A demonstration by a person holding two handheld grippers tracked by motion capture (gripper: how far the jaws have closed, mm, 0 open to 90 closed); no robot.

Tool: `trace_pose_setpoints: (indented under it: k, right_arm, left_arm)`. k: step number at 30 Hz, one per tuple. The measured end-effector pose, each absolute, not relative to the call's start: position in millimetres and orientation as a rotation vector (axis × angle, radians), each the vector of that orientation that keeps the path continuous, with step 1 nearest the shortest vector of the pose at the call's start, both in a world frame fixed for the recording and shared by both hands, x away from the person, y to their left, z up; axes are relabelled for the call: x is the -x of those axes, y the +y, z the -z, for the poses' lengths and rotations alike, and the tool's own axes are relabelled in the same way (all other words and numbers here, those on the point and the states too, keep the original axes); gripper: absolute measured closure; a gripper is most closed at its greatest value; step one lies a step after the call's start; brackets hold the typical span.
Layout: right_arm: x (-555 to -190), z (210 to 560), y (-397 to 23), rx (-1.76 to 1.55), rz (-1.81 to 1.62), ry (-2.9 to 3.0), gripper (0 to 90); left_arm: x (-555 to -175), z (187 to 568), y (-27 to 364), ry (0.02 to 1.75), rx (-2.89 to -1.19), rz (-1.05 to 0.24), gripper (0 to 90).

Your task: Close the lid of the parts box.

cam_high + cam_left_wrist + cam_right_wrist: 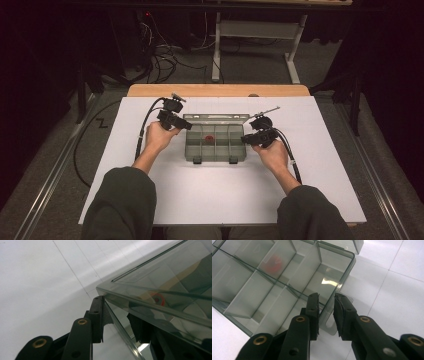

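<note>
A clear grey compartment box [215,150] lies in the middle of the white table, its lid [215,118] standing open at the back. A small red thing [209,138] sits in one middle compartment, seen too as a red thing [273,263] and, through the plastic, a red thing [158,298]. My left gripper [176,122] is at the box's left end; in the left gripper view the left gripper [116,307] straddles the box's corner wall [162,312], one jaw outside, one behind the plastic. My right gripper [252,138] is at the right end; the right gripper [326,296] straddles the end wall [337,272] with gaps showing.
The white table top [215,195] extends around the box, with a wooden edge [215,90] at the back. Cables trail from both grippers along the forearms. Beyond the table are a grey floor, loose cables and a white frame [255,30].
</note>
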State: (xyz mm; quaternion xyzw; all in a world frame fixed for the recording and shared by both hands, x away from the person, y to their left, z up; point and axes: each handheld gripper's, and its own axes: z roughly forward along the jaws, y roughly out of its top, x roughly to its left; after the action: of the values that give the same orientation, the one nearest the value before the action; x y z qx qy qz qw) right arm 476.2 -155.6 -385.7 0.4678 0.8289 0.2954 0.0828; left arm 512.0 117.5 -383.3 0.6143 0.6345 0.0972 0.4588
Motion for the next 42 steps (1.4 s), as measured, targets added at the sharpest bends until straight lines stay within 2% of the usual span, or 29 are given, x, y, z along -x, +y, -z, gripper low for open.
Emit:
trace_pose_setpoints:
  k: [16, 27, 42]
  right_arm:
    - [-472, 382, -155, -1.345, -0.862, 2.497, 74.8]
    - [-466, 365, -161, -1.264, -0.923, 2.424, 90.0]
    - [-463, 357, -167, -1.232, -0.994, 2.403, 90.0]
  left_arm:
    - [-510, 384, 118, 1.559, -1.521, -0.242, 62.4]
    - [-504, 387, 126, 1.566, -1.516, -0.242, 61.3]
    - [-488, 386, 129, 1.526, -1.533, -0.227, 68.8]
